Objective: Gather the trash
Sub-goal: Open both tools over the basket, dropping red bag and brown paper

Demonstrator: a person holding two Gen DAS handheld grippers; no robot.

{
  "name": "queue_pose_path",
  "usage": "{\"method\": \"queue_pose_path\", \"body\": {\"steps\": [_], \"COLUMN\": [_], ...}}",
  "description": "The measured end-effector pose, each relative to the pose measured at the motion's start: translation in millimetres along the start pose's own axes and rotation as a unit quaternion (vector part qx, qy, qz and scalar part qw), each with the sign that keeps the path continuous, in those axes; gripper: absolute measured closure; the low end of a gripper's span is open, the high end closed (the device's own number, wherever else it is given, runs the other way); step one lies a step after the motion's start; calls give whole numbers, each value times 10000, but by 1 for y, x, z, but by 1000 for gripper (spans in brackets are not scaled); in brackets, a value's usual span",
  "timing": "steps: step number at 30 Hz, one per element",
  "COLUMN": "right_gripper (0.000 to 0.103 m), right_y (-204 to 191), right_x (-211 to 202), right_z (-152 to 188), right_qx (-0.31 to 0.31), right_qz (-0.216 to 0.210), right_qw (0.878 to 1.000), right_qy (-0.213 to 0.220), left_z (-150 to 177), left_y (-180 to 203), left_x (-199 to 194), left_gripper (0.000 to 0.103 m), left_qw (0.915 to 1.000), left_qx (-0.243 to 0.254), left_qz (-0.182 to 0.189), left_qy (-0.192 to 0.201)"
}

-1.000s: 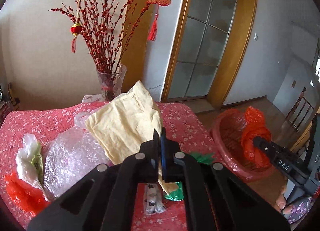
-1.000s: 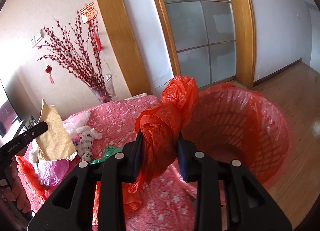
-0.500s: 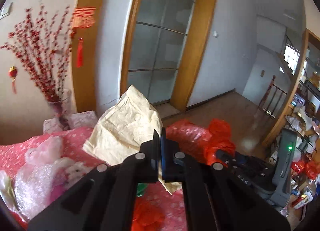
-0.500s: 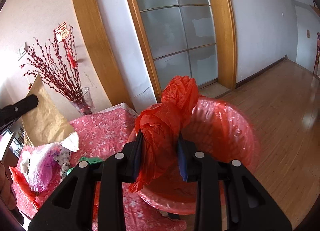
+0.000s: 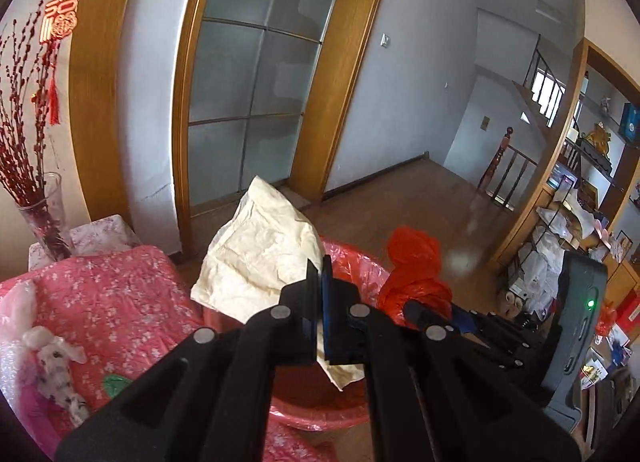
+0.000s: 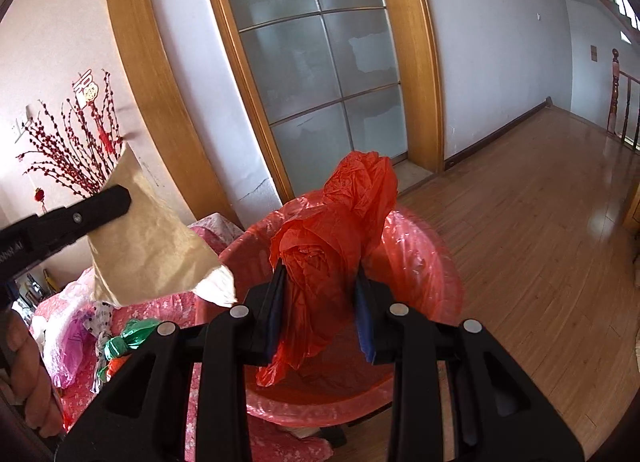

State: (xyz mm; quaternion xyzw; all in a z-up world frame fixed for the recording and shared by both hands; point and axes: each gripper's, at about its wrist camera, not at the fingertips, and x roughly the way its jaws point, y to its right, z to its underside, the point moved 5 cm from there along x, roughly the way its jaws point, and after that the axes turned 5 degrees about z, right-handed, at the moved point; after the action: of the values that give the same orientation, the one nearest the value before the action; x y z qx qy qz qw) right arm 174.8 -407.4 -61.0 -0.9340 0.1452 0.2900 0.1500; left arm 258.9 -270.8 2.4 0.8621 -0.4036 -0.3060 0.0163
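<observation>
Writing: a red paper charm point(image 5: 60, 18) with one Chinese character hangs on the berry branches; lettering on your left gripper's arm is cut off, unreadable. Your left gripper point(image 5: 319, 304) has its fingers pinched tight on crumpled cream paper point(image 5: 260, 258); your right gripper point(image 6: 320, 310) clamps the red plastic bag point(image 6: 332, 230). Against a second ago, both loads have swung from the desk point(image 5: 100, 302) to above the red-lined basket point(image 6: 420, 262).

Black hand-held gripper point(image 6: 320, 314), blue pads, silver screws.
</observation>
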Motion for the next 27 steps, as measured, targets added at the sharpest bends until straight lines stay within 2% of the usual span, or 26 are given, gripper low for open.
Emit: {"method": "queue_pose_path", "body": {"steps": [8, 10, 12, 14, 15, 17, 22, 27], "right_gripper": [71, 70, 65, 54, 52, 48, 47, 47], "right_y": [8, 11, 11, 12, 13, 14, 13, -10], "right_x": [11, 14, 16, 17, 17, 14, 2, -21], "right_z": [0, 3, 3, 4, 5, 6, 6, 8], "right_qx": [-7, -11, 17, 30, 30, 27, -151, -609], "right_qz": [-41, -55, -88, -78, -61, -21, 210, 312], "right_qw": [10000, 9999, 9999, 9998, 9999, 9999, 9996, 9963], "right_qy": [-84, -119, -147, -157, -150, -121, 86, 511], "left_z": [15, 21, 27, 32, 35, 38, 42, 50], "left_y": [-4, -7, -13, -20, -24, -32, -47, -62], "left_x": [28, 34, 38, 38, 36, 30, -4, -52], "left_gripper": [97, 90, 74, 72, 71, 69, 62, 57], "left_qw": [9994, 9990, 9986, 9981, 9979, 9976, 9966, 9925], "left_qx": [-91, -137, -188, -251, -287, -349, -308, -252], "left_qz": [25, -12, -102, -193, -224, -317, -727, -1187], "left_qy": [-322, -422, -493, -526, -539, -500, -214, 135]}}
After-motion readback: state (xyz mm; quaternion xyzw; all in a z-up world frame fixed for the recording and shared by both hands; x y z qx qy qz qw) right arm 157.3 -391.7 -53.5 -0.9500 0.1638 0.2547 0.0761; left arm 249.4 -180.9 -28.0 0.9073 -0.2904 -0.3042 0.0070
